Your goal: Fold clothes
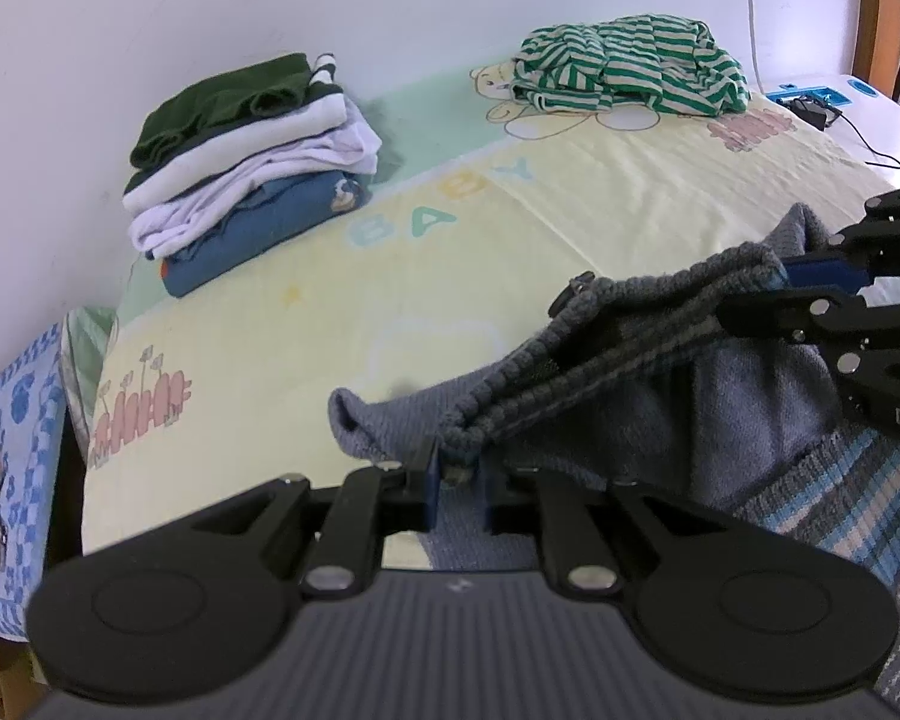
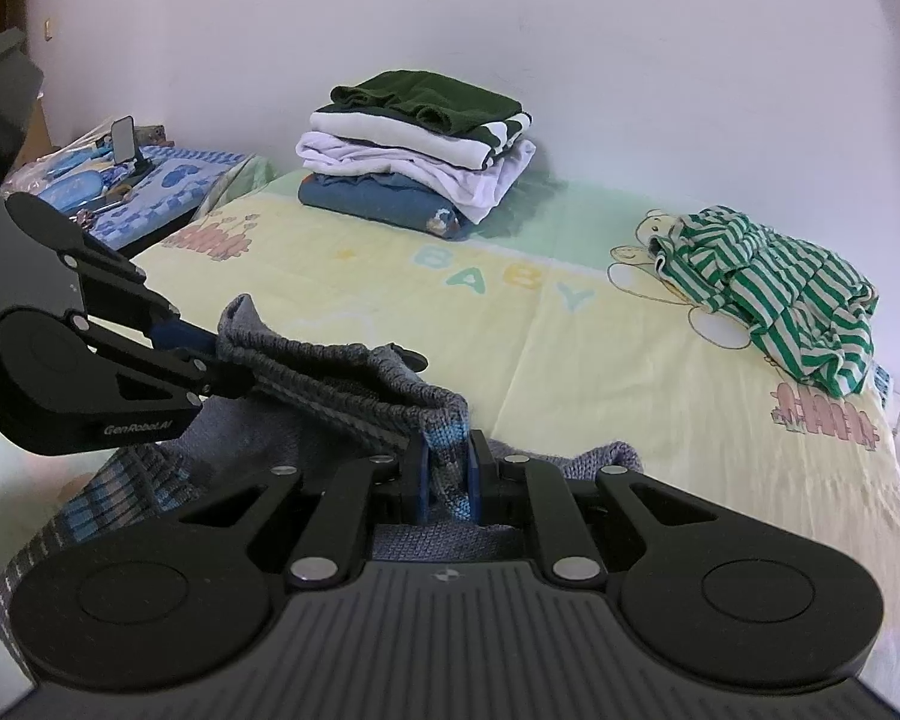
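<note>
A grey knit sweater with blue and beige stripes lies at the near edge of the bed, its ribbed hem lifted and stretched between both grippers. In the left wrist view my left gripper is shut on one end of that hem. My right gripper comes in from the right and pinches the other end. In the right wrist view my right gripper is shut on striped knit of the sweater, with my left gripper clamped on it at the left.
A stack of folded clothes sits by the white wall. A crumpled green-striped garment lies on the yellow "BABY" sheet. A bedside table holds a phone on a stand. A cable trails at the far right.
</note>
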